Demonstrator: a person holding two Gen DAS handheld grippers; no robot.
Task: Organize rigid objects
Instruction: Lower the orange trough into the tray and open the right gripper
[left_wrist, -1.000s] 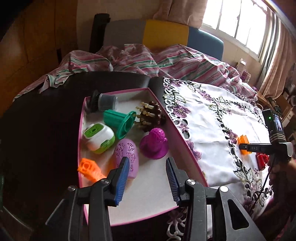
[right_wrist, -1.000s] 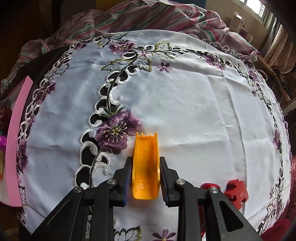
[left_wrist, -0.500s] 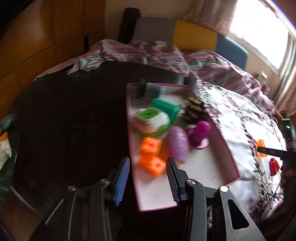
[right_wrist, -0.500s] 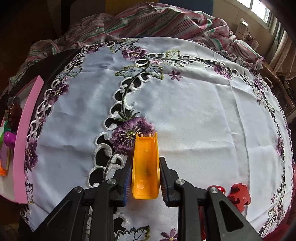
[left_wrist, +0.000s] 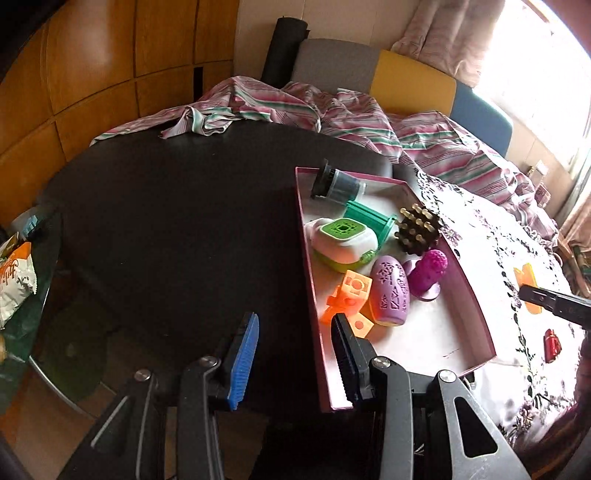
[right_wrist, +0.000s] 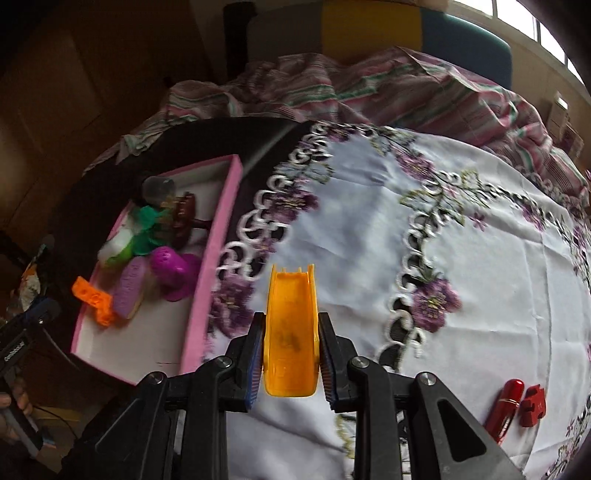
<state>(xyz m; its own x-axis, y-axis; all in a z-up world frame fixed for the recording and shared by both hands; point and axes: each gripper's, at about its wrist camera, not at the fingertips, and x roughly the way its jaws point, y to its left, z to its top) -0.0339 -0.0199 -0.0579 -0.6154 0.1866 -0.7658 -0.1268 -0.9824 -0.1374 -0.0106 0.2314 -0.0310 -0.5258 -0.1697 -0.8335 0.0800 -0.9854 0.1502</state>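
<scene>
A round dark table (left_wrist: 177, 221) carries everything, its far edge draped with a striped cloth (left_wrist: 347, 122). A white tablecloth (right_wrist: 461, 280) embroidered with purple flowers covers the right part, and on it lie a red tube (right_wrist: 504, 410) and a red puzzle piece (right_wrist: 533, 405), touching or nearly so. A pink tray (left_wrist: 476, 306) of small toys rests on the dark surface just beside the tablecloth's lace border.

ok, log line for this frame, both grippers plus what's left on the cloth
right gripper: shut on yellow piece, off the cloth | left gripper: open, empty, by pink tray | on the cloth: red tube, red block
</scene>
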